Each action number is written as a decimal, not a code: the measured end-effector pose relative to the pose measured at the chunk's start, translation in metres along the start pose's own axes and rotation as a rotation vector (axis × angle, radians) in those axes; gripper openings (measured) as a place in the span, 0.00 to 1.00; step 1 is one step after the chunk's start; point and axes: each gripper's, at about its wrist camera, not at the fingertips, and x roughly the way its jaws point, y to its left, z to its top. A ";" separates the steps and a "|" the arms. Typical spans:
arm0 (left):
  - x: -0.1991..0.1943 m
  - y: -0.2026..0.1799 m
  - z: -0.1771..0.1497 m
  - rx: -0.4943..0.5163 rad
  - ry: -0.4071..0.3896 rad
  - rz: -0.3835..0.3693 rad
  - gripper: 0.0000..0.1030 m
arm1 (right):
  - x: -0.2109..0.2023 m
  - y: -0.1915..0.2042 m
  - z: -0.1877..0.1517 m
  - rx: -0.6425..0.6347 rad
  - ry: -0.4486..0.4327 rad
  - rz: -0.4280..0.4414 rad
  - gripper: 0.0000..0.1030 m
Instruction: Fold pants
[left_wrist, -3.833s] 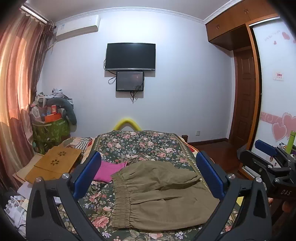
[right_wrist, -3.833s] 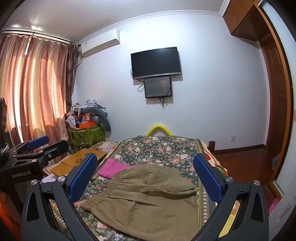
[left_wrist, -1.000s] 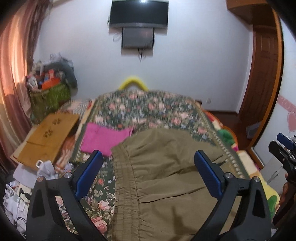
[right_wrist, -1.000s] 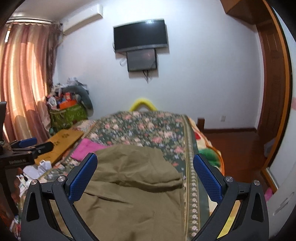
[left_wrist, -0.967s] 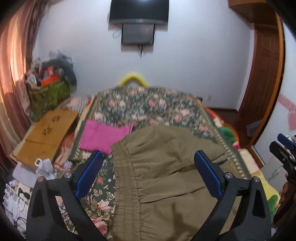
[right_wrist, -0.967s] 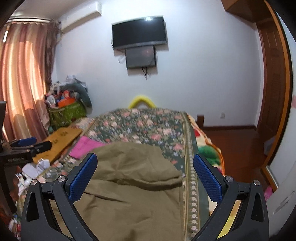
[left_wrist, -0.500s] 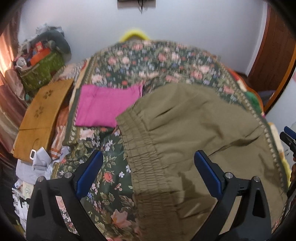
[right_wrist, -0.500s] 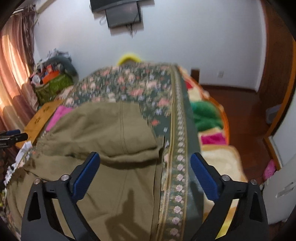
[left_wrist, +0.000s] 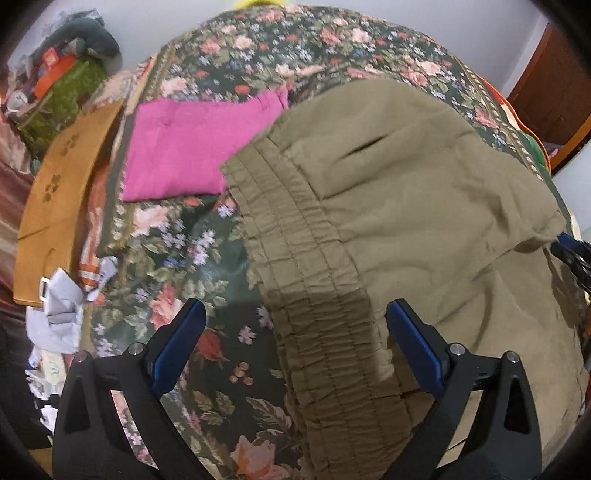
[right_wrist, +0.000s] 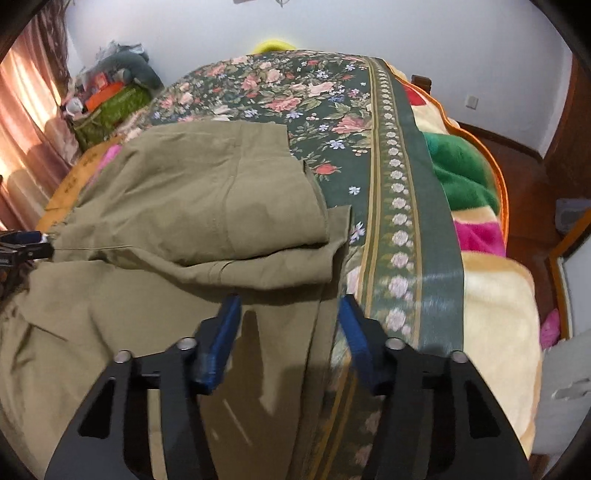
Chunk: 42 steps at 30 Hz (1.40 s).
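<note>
Olive-green pants (left_wrist: 399, 206) lie on the flowered bedspread (left_wrist: 207, 258), one part folded over the other. Their elastic waistband (left_wrist: 317, 295) runs toward my left gripper (left_wrist: 293, 338), which is open and hovers with its jaws either side of the waistband. In the right wrist view the pants (right_wrist: 199, 206) fill the left half. My right gripper (right_wrist: 288, 326) is open, jaws partly narrowed, low over the pants' right edge near the hem. Each gripper's tip shows at the edge of the other's view.
A folded magenta cloth (left_wrist: 192, 147) lies left of the pants. A wooden board (left_wrist: 62, 184) and papers lie off the bed's left side. A green, pink and cream blanket (right_wrist: 476, 206) lies along the bed's right edge. A cluttered green bin (right_wrist: 110, 103) stands by the curtain.
Both grippers have tilted down and moved in close over the pants; the wall and TV have left view. The right gripper's jaws have narrowed. The left gripper's jaws stay wide.
</note>
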 end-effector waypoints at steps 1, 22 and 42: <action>0.002 0.000 -0.001 -0.003 0.010 -0.008 0.97 | 0.003 0.000 0.001 -0.010 0.009 -0.009 0.41; 0.012 0.005 -0.017 0.072 -0.069 0.074 1.00 | 0.003 0.002 -0.014 -0.083 0.098 -0.049 0.04; -0.029 0.014 0.002 0.042 -0.142 0.072 0.99 | -0.047 0.007 0.006 -0.071 -0.113 -0.053 0.36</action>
